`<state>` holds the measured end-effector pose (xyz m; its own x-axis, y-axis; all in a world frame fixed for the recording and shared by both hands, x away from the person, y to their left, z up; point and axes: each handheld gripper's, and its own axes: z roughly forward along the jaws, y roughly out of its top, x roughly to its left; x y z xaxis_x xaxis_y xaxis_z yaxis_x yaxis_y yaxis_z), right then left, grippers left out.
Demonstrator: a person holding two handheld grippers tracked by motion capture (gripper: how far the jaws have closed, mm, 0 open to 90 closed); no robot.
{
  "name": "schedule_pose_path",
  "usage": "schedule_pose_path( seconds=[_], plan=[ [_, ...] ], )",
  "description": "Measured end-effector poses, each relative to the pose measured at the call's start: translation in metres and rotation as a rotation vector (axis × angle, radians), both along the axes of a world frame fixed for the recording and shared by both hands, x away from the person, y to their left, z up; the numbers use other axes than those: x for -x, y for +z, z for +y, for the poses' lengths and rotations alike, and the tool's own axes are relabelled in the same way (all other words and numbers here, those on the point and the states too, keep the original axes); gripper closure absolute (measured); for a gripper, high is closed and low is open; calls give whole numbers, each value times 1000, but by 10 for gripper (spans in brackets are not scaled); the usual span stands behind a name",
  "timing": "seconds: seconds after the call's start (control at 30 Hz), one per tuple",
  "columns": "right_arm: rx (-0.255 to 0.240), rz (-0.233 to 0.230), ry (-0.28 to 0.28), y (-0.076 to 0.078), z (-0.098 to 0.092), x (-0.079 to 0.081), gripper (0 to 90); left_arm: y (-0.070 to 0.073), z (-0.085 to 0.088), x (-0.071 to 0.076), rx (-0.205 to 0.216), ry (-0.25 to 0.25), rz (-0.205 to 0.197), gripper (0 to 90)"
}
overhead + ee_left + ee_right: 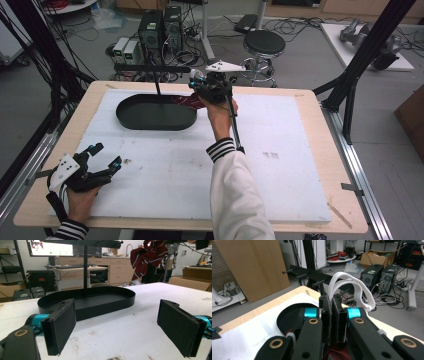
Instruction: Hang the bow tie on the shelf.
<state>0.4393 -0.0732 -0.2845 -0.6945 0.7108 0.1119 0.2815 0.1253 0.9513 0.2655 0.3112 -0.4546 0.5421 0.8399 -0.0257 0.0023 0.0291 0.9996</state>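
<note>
Your right tongs (332, 315) pinch the white strap (352, 287) of the red striped cloth (150, 253), lifting it beside the rack's bar (312, 273) so the loop can hook a peg. Left tongs (125, 325) rest wide open, clear of the tray (100, 302).

A grey floor (310, 55) is lying around the wooden table (320, 150). Far behind it, a black round stool (264, 44), two computer towers (161, 27) and many tangled cables (295, 22) are standing.
</note>
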Motion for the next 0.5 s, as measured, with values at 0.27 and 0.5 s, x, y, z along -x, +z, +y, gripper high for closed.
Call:
schedule_pose_path(
  seconds=[0.27,0.5],
  plan=[
    [-18,-24,-6,2,18,-10,872,0,0,0,2,-2,2,157],
    [-28,-18,-9,-4,29,-22,872,0,1,0,1,-4,2,158]
  ],
)
